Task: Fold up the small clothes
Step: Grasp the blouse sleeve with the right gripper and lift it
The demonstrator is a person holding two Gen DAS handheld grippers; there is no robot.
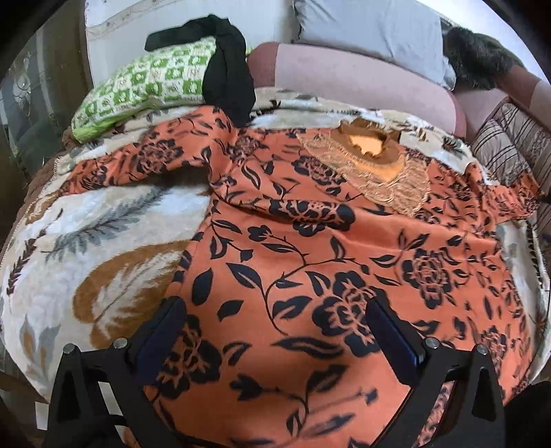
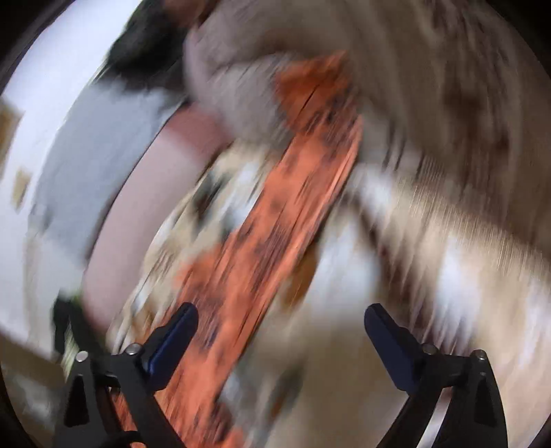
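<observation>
An orange garment with a black flower print (image 1: 310,248) lies spread flat on a plush patterned blanket (image 1: 103,224), its lace neckline (image 1: 375,162) towards the back and a sleeve out to each side. My left gripper (image 1: 275,327) hovers over the garment's lower part, jaws wide apart, nothing between them. The right wrist view is heavily blurred: an orange strip of the garment (image 2: 275,224) runs slantwise across the blanket (image 2: 447,241). My right gripper (image 2: 280,331) stands open above it, holding nothing.
A black garment (image 1: 227,69) is draped over a green checked cushion (image 1: 144,82) at the back left. Pink bolsters (image 1: 361,75), a grey pillow (image 1: 372,24) and a dark furry thing (image 1: 478,55) line the back. A striped cushion (image 1: 509,144) sits at the right.
</observation>
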